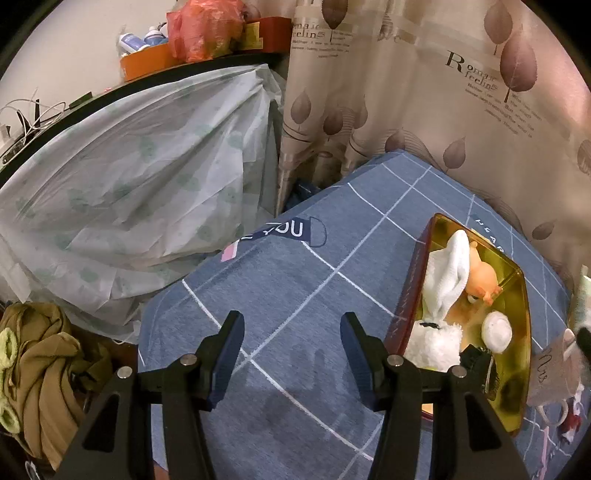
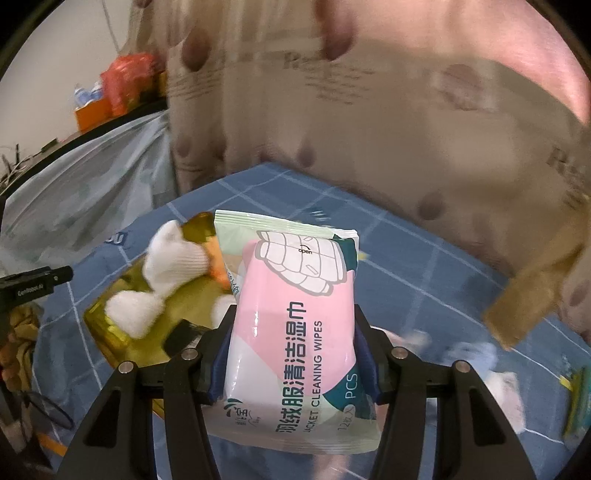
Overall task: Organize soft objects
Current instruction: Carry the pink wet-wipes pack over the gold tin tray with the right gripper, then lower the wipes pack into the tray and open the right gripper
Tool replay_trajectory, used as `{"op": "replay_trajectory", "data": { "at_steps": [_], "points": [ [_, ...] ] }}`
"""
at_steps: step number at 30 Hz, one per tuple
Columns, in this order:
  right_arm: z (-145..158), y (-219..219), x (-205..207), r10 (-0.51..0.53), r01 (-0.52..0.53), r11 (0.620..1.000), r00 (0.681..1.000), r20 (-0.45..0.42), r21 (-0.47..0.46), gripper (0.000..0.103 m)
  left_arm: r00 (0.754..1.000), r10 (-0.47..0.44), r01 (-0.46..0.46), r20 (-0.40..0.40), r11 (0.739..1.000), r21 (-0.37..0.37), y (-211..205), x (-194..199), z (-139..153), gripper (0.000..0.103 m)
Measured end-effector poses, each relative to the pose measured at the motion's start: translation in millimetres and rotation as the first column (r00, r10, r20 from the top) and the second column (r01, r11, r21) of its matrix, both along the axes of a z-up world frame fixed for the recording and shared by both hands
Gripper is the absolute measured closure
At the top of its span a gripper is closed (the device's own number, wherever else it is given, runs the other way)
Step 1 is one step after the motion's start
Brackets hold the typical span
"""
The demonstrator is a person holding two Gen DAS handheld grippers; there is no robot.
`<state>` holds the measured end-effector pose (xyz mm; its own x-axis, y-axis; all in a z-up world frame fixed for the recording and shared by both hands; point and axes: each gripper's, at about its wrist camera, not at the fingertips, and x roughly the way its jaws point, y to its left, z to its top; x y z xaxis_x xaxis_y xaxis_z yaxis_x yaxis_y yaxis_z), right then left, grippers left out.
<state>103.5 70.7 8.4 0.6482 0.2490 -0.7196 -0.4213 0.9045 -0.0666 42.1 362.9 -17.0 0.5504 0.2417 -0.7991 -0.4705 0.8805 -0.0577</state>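
My right gripper [image 2: 293,317] is shut on a pink and white pack of cleaning wipes [image 2: 295,325], held above the blue checked bedsheet [image 2: 424,258]. A gold tray with red sides [image 1: 517,387] lies on the sheet at the right of the left wrist view; it also shows in the right wrist view [image 2: 110,332], left of the pack. In it lie a white glove [image 1: 448,277], an orange rubber toy [image 1: 480,278], a white fluffy piece [image 1: 437,345] and a white round pad [image 1: 496,330]. My left gripper [image 1: 291,332] is open and empty above the sheet, left of the tray.
A leaf-print curtain [image 1: 424,92] hangs behind the bed. A plastic-covered table [image 1: 129,184] with boxes and a red bag [image 1: 203,29] stands at left. Olive cloth [image 1: 40,369] lies at lower left. Small light items [image 2: 480,354] lie on the sheet at right.
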Motion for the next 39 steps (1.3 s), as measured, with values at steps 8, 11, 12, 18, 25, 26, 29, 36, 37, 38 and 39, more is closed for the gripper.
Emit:
{"op": "replay_trajectory", "data": {
  "at_steps": [8, 11, 12, 18, 25, 26, 29, 36, 37, 38, 39],
  "points": [
    [-26, 71, 27, 0.053, -0.054, 0.998, 0.998, -0.041, -0.034, 0.050, 1.000, 0.004, -0.004, 0.000, 1.000, 0.000, 0, 0, 0, 0.048],
    [-38, 93, 43, 0.055, -0.058, 0.997, 0.997, -0.061, -0.044, 0.050, 1.000, 0.005, -0.005, 0.000, 1.000, -0.005, 1, 0, 0, 0.048],
    [-41, 97, 46, 0.055, -0.059, 0.997, 0.996, -0.067, -0.051, 0.050, 1.000, 0.005, -0.005, 0.000, 1.000, -0.005, 2, 0, 0, 0.048],
    [-66, 134, 63, 0.064, -0.071, 0.995, 0.993, -0.095, -0.069, 0.050, 1.000, 0.006, -0.006, -0.005, 1.000, -0.012, 3, 1, -1, 0.048],
    [-73, 142, 59, 0.068, -0.076, 0.994, 0.992, -0.106, -0.076, 0.048, 1.000, 0.008, -0.008, -0.006, 1.000, -0.014, 3, 1, -2, 0.048],
    [-73, 144, 60, 0.070, -0.079, 0.994, 0.991, -0.111, -0.073, 0.047, 1.000, 0.007, -0.007, -0.005, 1.000, -0.013, 2, 1, -2, 0.048],
    [-72, 148, 58, 0.075, -0.083, 0.994, 0.991, -0.107, -0.069, 0.044, 1.000, 0.007, -0.007, -0.005, 1.000, -0.013, 3, 2, -3, 0.048],
    [-42, 143, 44, 0.087, -0.089, 0.995, 0.995, -0.054, -0.036, 0.028, 1.000, 0.010, -0.010, -0.003, 1.000, -0.013, 2, 2, -3, 0.048],
    [-36, 139, 41, 0.090, -0.091, 0.996, 0.995, -0.047, -0.024, 0.028, 1.000, 0.010, -0.010, -0.003, 1.000, -0.013, 3, 2, -3, 0.048],
    [-28, 130, 36, 0.091, -0.091, 0.996, 0.995, -0.033, -0.011, 0.028, 1.000, 0.011, -0.011, -0.002, 1.000, -0.013, 3, 2, -3, 0.048],
    [-24, 123, 33, 0.087, -0.088, 0.996, 0.996, -0.026, -0.008, 0.028, 1.000, 0.010, -0.010, -0.003, 1.000, -0.013, 3, 2, -3, 0.048]
  ]
}}
